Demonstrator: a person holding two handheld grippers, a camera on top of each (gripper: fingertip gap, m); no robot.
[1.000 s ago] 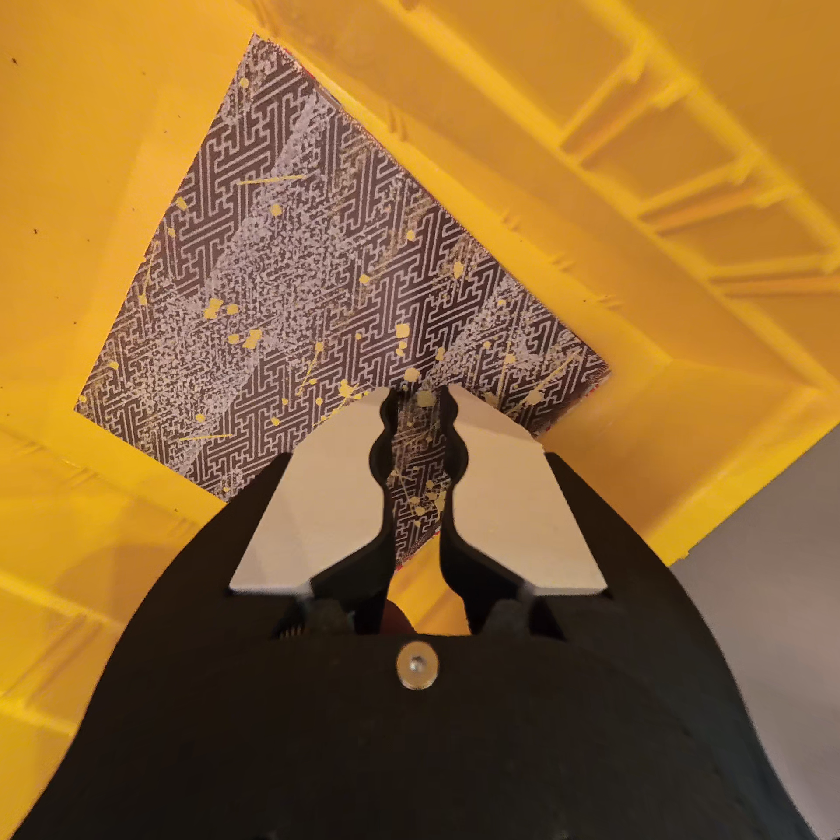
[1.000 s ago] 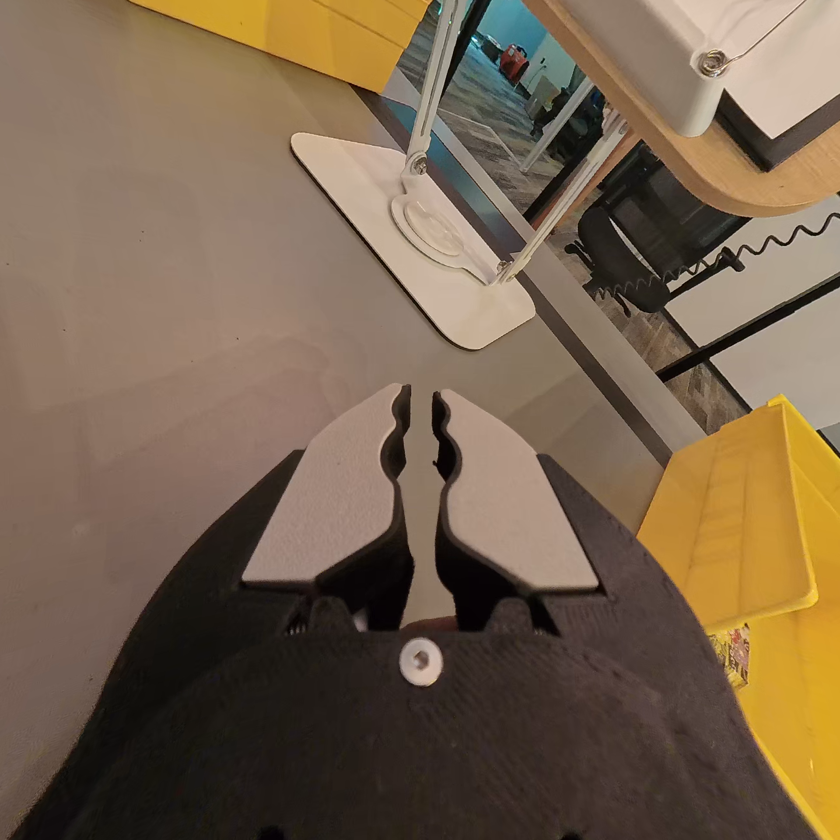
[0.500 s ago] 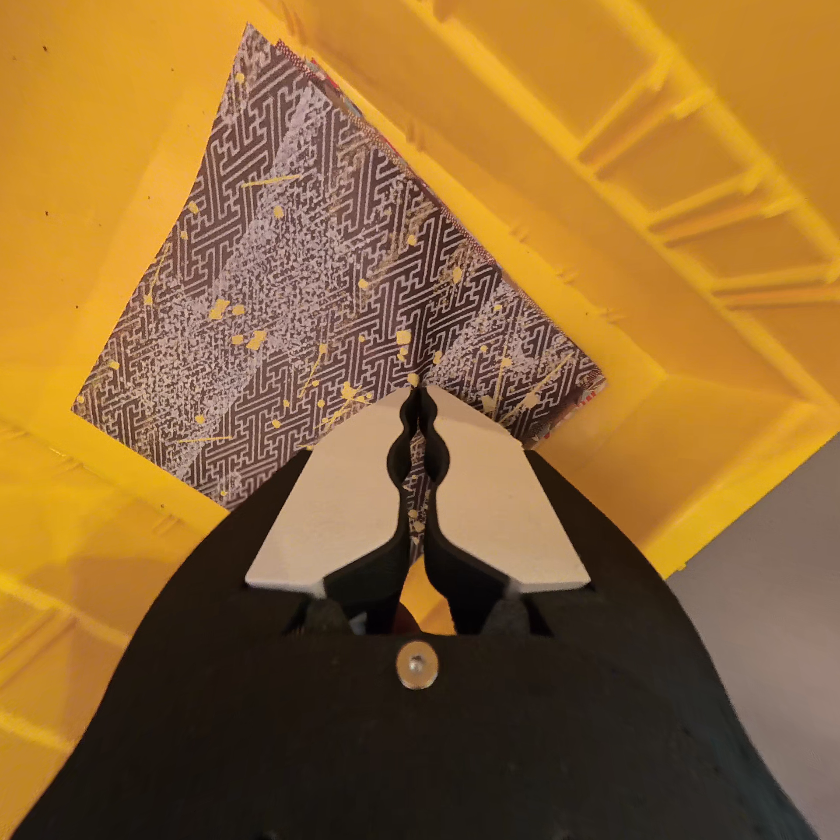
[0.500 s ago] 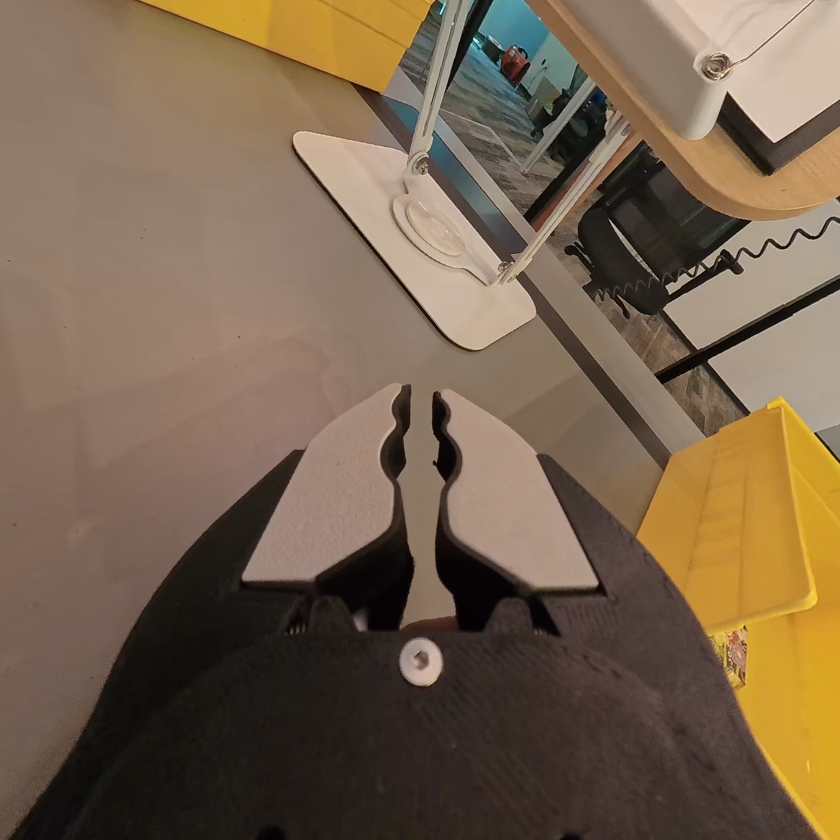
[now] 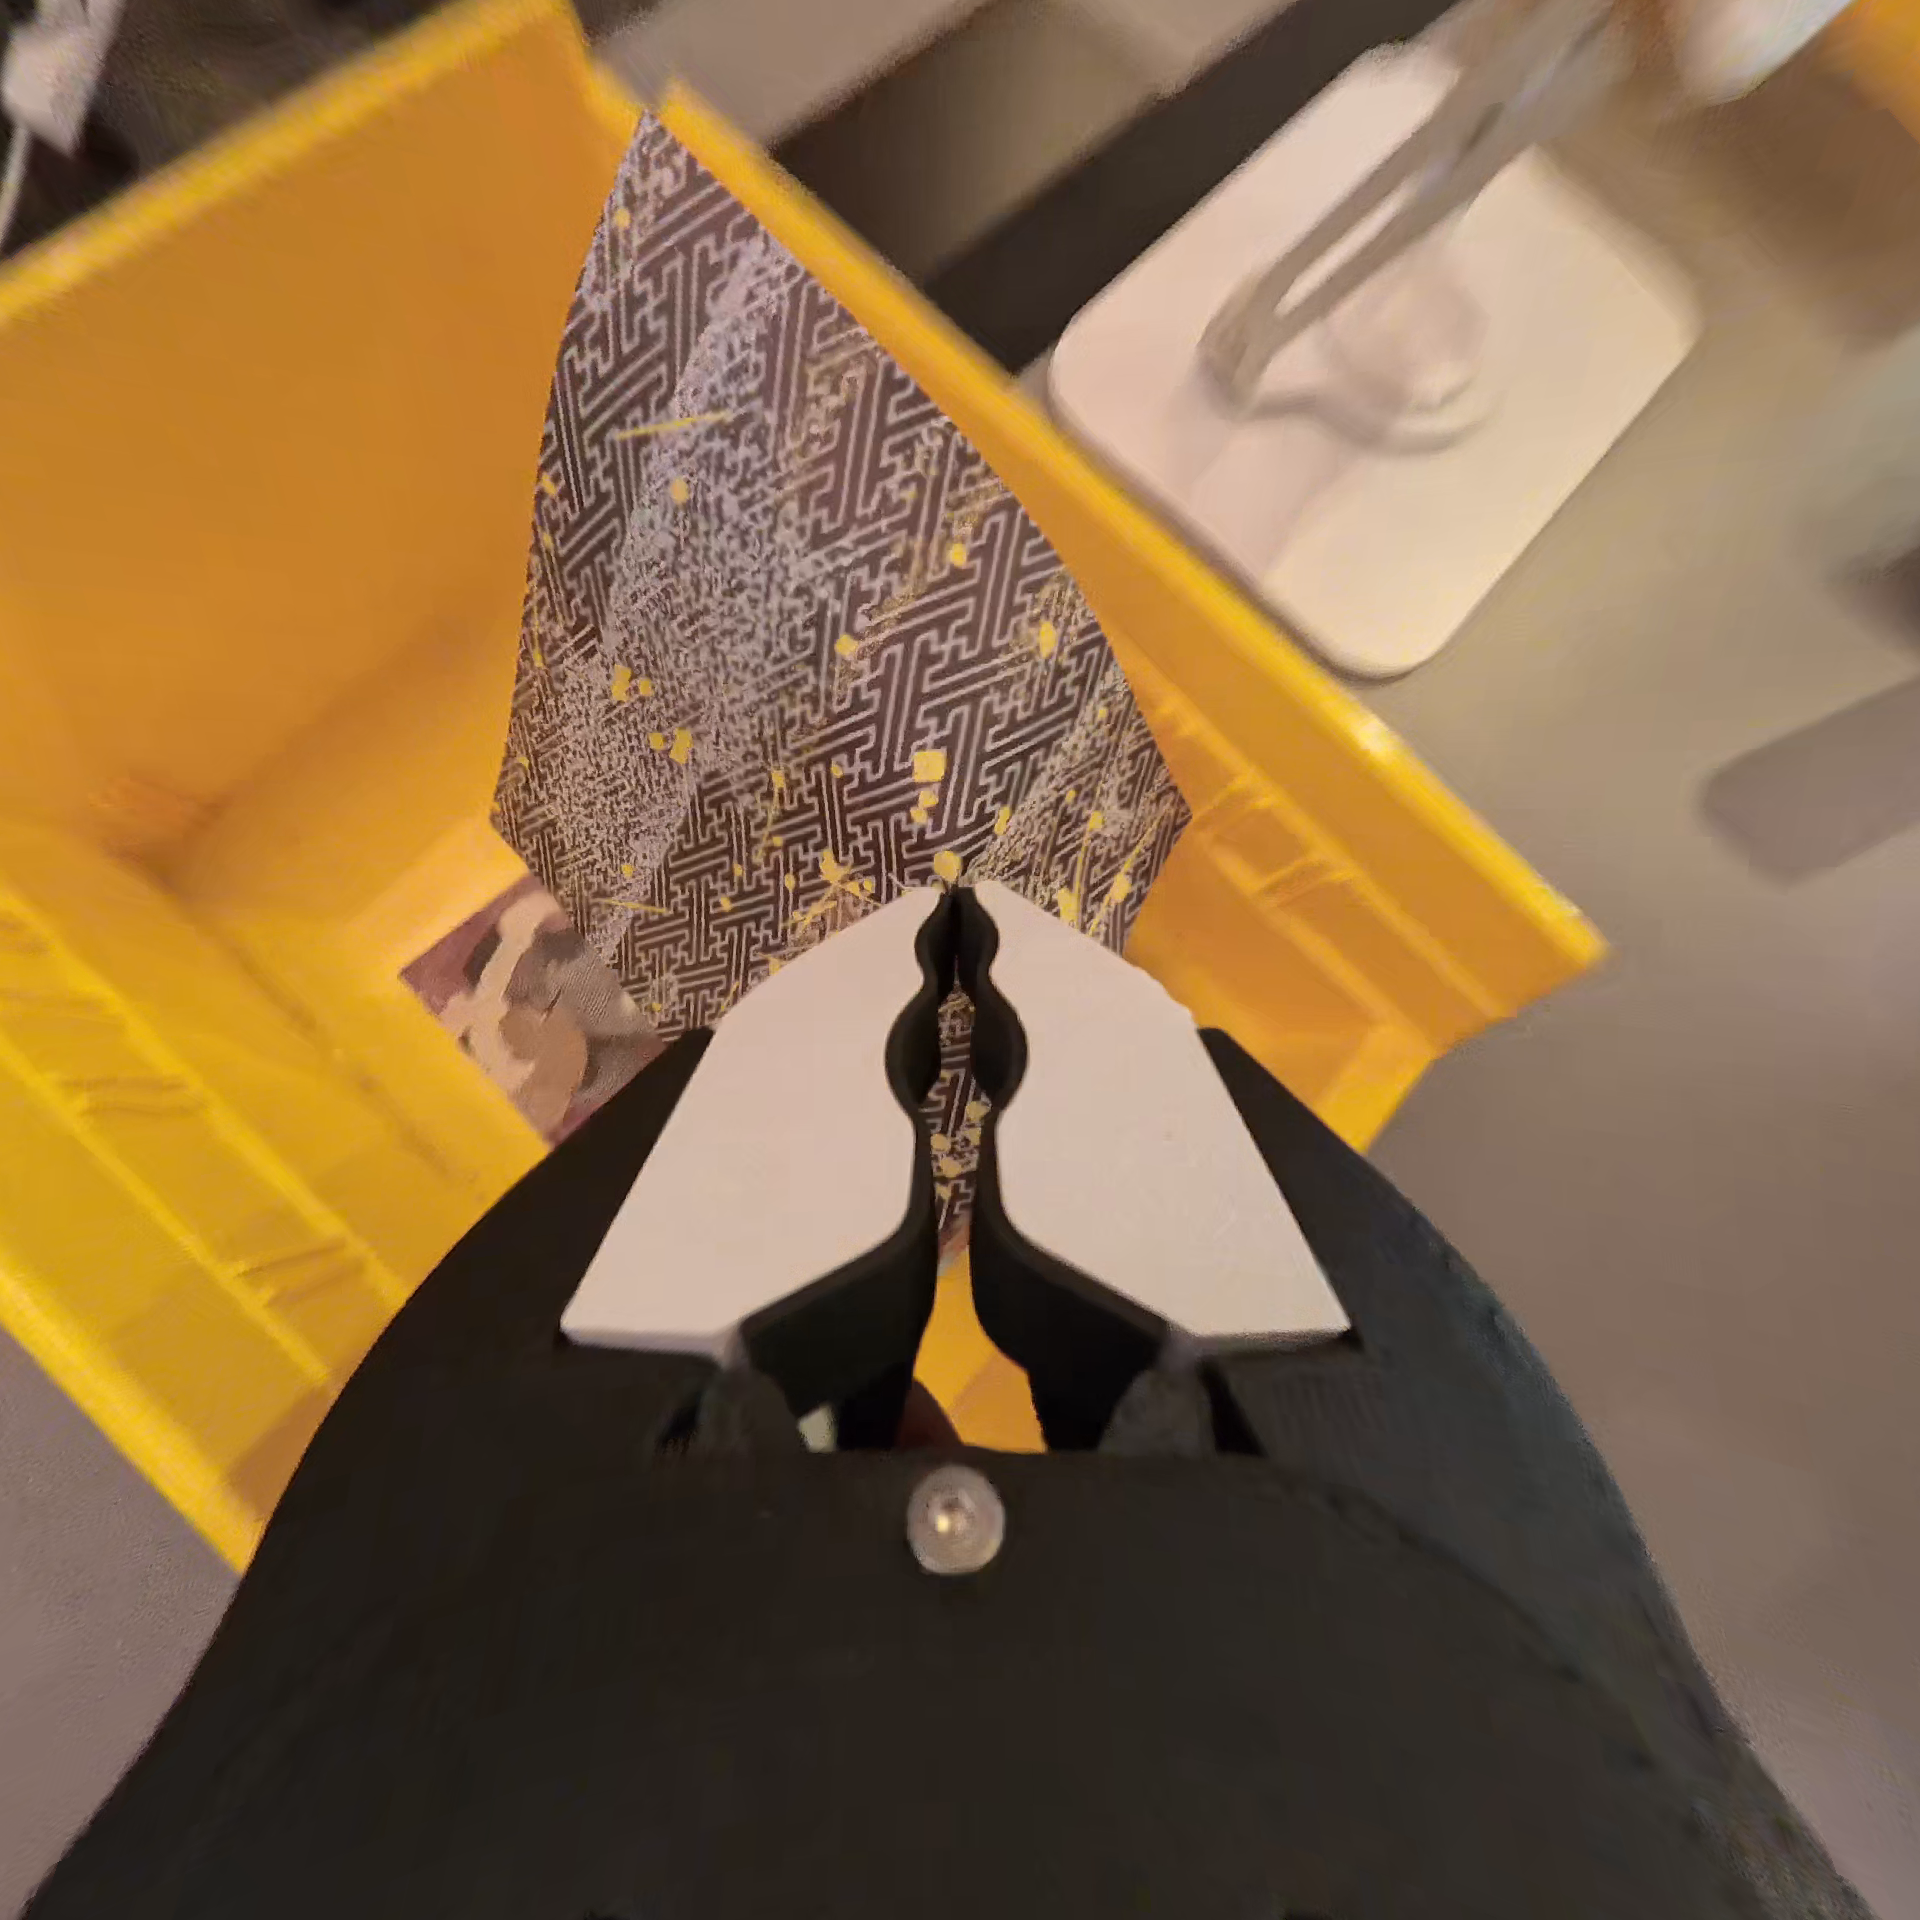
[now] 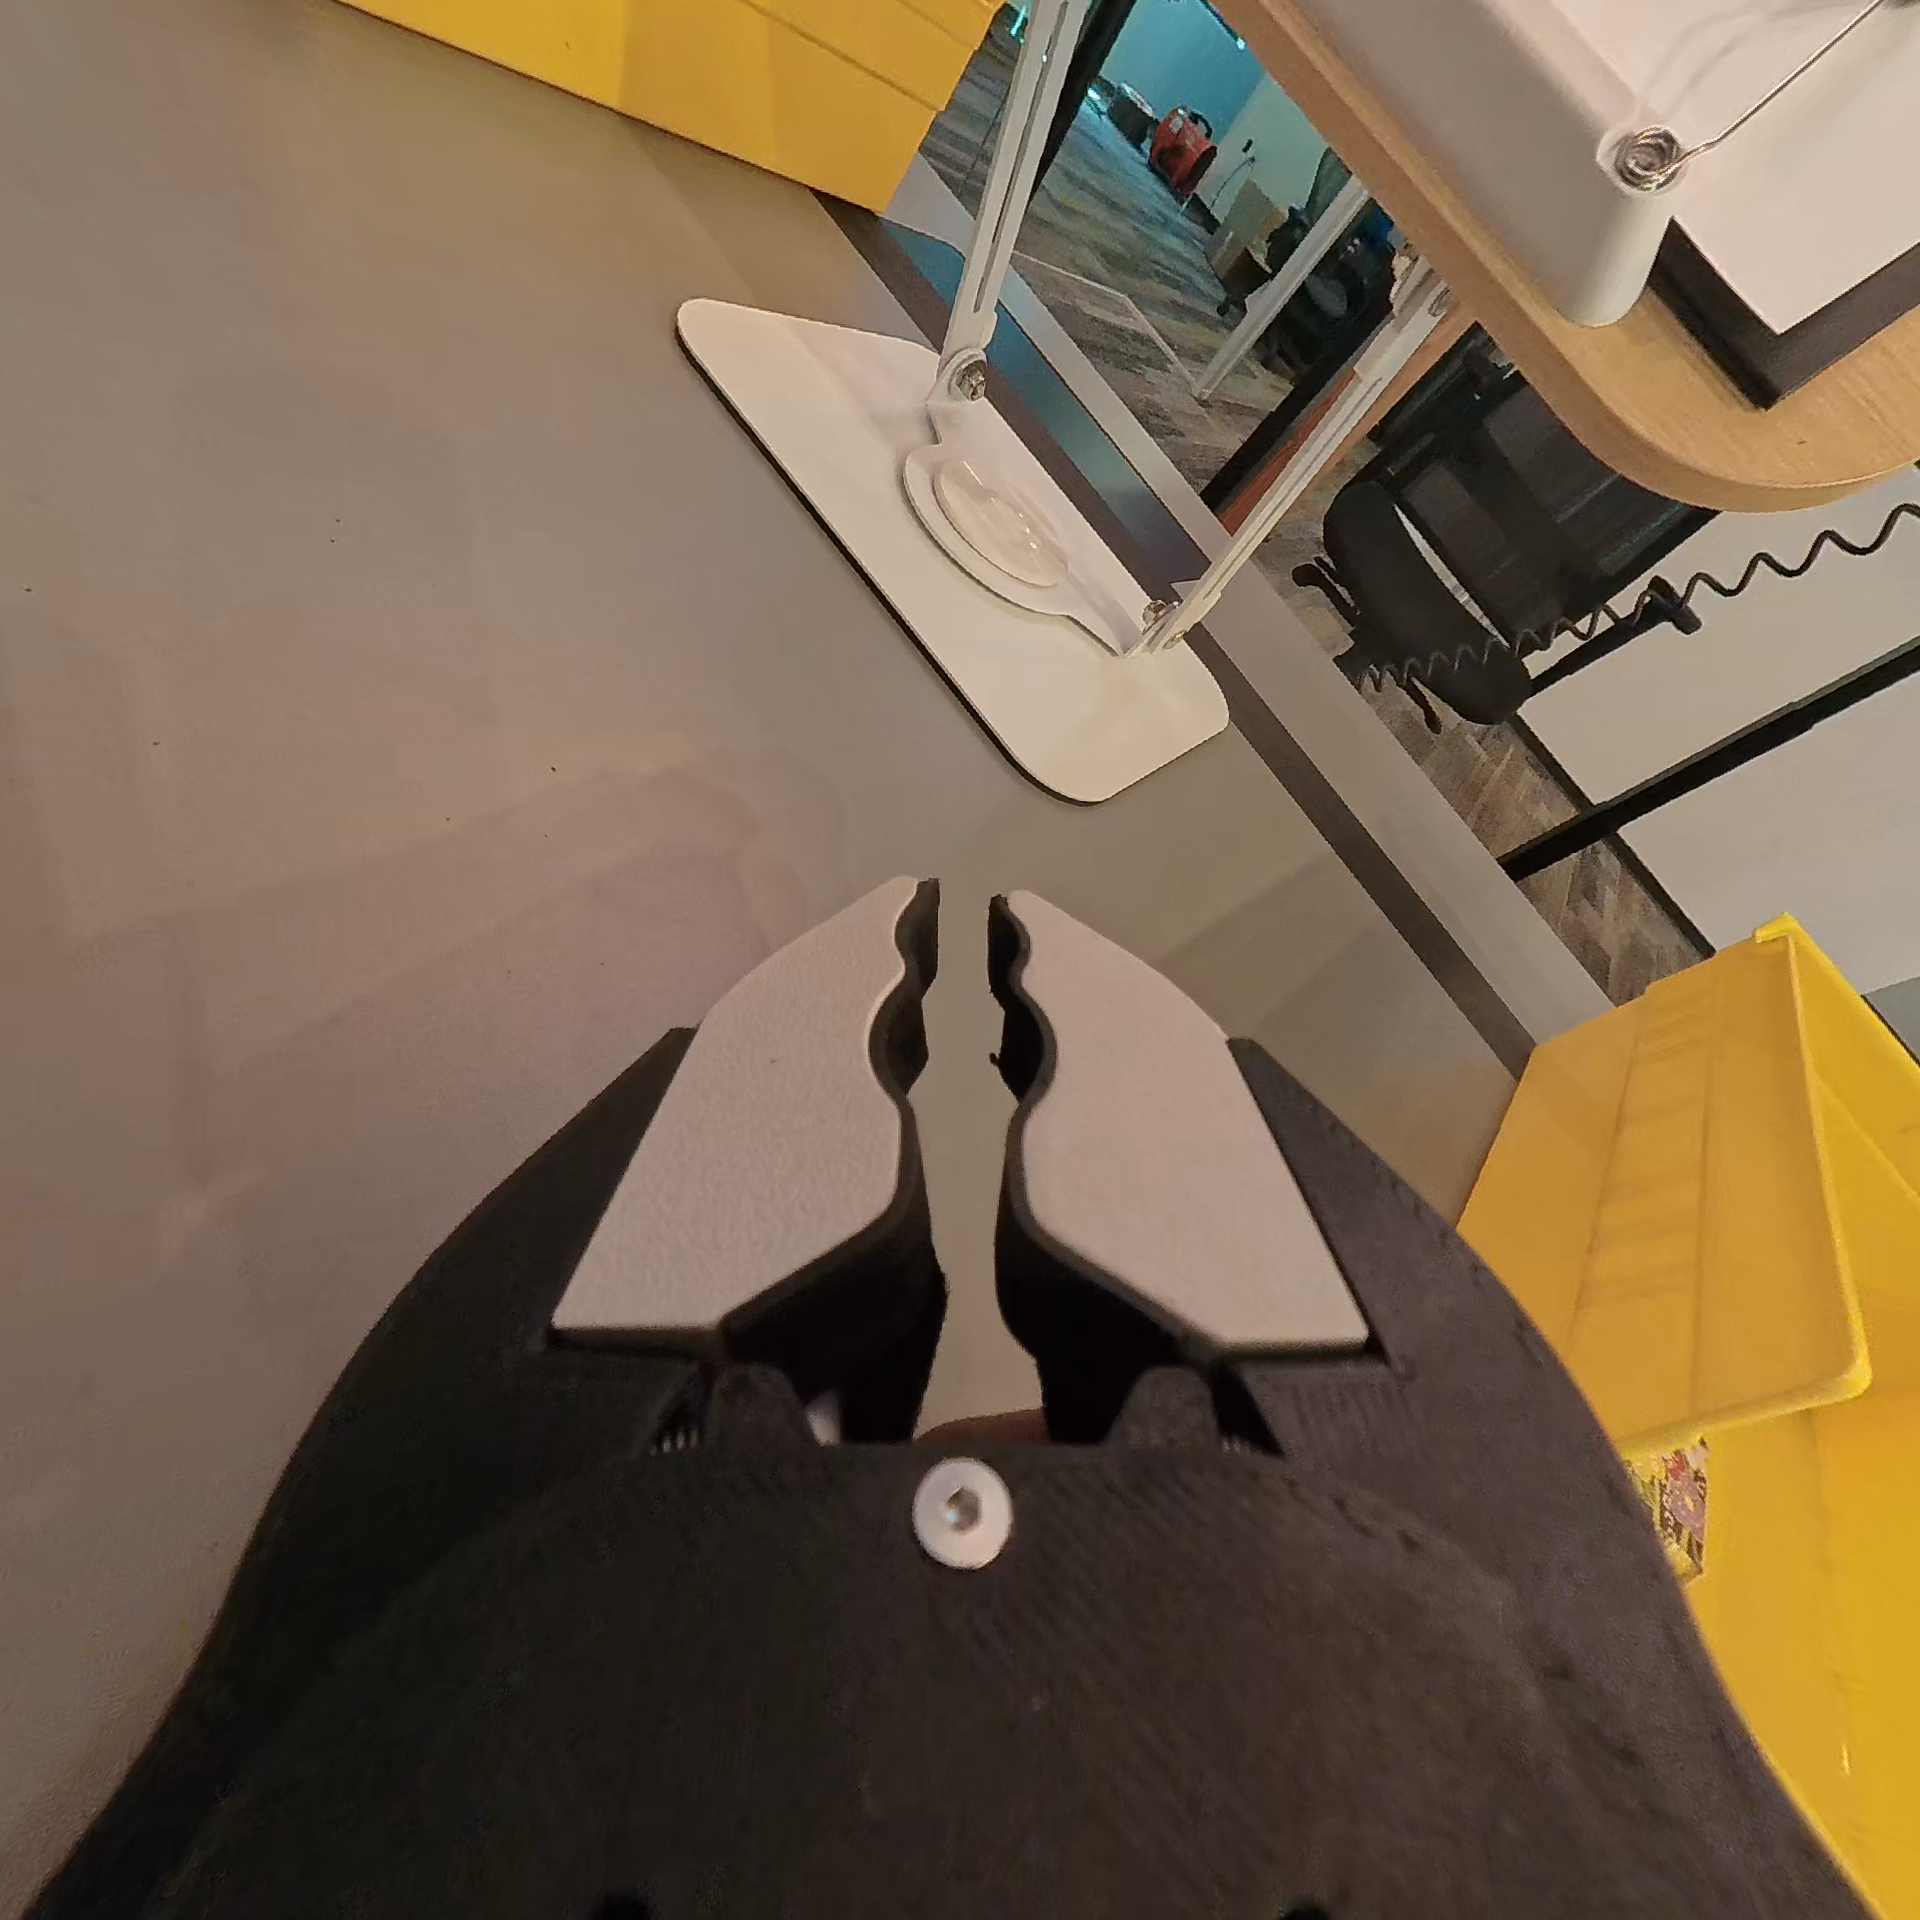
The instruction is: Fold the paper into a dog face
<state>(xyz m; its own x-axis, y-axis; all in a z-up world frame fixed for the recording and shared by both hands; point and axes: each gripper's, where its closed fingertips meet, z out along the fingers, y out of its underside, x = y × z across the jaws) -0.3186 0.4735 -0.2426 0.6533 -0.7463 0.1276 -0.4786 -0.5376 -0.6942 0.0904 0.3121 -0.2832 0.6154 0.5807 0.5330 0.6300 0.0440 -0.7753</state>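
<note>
A square sheet of patterned paper (image 5: 790, 582), dark with a white maze print and gold flecks, hangs lifted above a yellow bin (image 5: 260, 499). My left gripper (image 5: 954, 902) is shut on the near corner of the paper and holds it up. More patterned sheets (image 5: 520, 997) lie at the bottom of the bin. My right gripper (image 6: 962, 896) hovers over the bare grey table (image 6: 364, 623), slightly open and empty. The paper does not show in the right wrist view.
A white lamp base (image 6: 935, 540) with thin metal arms stands near the table's far edge; it also shows blurred in the left wrist view (image 5: 1382, 395). Yellow bins stand at the right (image 6: 1683, 1195) and the far top (image 6: 727, 73) of the right wrist view.
My left gripper closed on the paper's corner and lifted the sheet out of the bin, uncovering another sheet below. The right gripper has not moved.
</note>
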